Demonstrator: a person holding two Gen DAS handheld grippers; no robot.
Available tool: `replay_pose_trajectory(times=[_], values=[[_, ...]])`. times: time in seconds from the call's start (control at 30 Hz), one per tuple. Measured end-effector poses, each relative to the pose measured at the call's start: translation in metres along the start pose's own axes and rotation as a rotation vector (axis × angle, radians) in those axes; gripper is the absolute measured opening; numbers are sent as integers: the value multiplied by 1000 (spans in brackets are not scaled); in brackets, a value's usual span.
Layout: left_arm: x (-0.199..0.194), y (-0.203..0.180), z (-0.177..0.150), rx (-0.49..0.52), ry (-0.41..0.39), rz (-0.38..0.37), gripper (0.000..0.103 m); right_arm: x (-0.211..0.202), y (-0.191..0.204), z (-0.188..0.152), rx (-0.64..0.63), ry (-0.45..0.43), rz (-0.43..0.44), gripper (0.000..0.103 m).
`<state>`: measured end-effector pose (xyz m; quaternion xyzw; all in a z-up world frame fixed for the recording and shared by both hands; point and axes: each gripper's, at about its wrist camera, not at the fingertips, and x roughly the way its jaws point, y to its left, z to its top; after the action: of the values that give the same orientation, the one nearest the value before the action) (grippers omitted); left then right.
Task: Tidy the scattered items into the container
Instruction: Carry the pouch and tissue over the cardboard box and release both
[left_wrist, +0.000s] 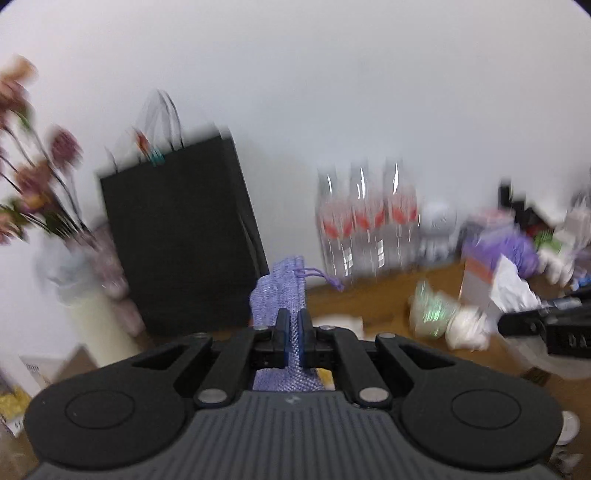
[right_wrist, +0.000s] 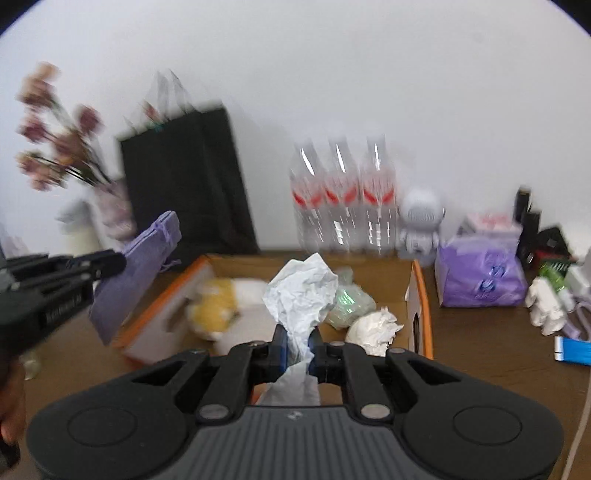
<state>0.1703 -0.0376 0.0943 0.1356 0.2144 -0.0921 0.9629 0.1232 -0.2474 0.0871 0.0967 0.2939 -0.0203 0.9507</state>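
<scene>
The cardboard box (right_wrist: 419, 295) sits on the wooden table (right_wrist: 480, 339), holding what looks like a yellow plush toy (right_wrist: 216, 306) and 2 wads. Left gripper (left_wrist: 293, 334) pinches a purple mesh pouch (left_wrist: 282, 284); right gripper (right_wrist: 297, 341) clamps crumpled white paper (right_wrist: 301, 291) above the box.

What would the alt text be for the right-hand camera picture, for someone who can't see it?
The right gripper pinches a crumpled white bag above an open cardboard box that holds a yellow plush toy and white wads. On the left, the left gripper holds a purple mesh pouch. A black paper bag and clear bottles stand behind, blurred.
</scene>
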Motion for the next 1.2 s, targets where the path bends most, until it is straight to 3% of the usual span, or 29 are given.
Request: replay_pose_trajectory(times=[0.1,0.2,0.33,0.37,0.4,0.47,0.5,0.53,0.67,0.77,0.93,1.03,1.2], values=[[41,-5,-11,-15,142,-11,5,47,-10,8,20,114,-11,10],[53,-12,-27,12,208,-42,5,76,-20,4,48,209,-21,10],[72,-14,-34,-21,336,-135,15,103,-29,2,108,310,-8,16],[74,-9,-31,-57,367,-153,17,109,-30,3,117,341,-12,22],[72,-3,-26,-94,385,-174,22,114,-30,5,122,373,-8,34],[66,15,-13,-155,401,-205,47,115,-31,9,141,413,14,54],[63,23,-6,-173,413,-212,69,113,-33,13,157,412,18,57],[62,29,1,-184,427,-219,77,110,-36,18,174,413,14,58],[58,57,22,-218,507,-175,77,93,-39,38,202,460,-24,65],[52,66,36,-206,564,-169,87,79,-34,53,201,524,-23,78],[26,73,71,-242,585,-161,90,44,-16,76,174,597,-53,85],[-5,73,97,-252,532,-166,98,11,-5,95,161,566,-59,86],[-44,62,114,-232,486,-181,101,-38,7,113,142,494,-64,93]])
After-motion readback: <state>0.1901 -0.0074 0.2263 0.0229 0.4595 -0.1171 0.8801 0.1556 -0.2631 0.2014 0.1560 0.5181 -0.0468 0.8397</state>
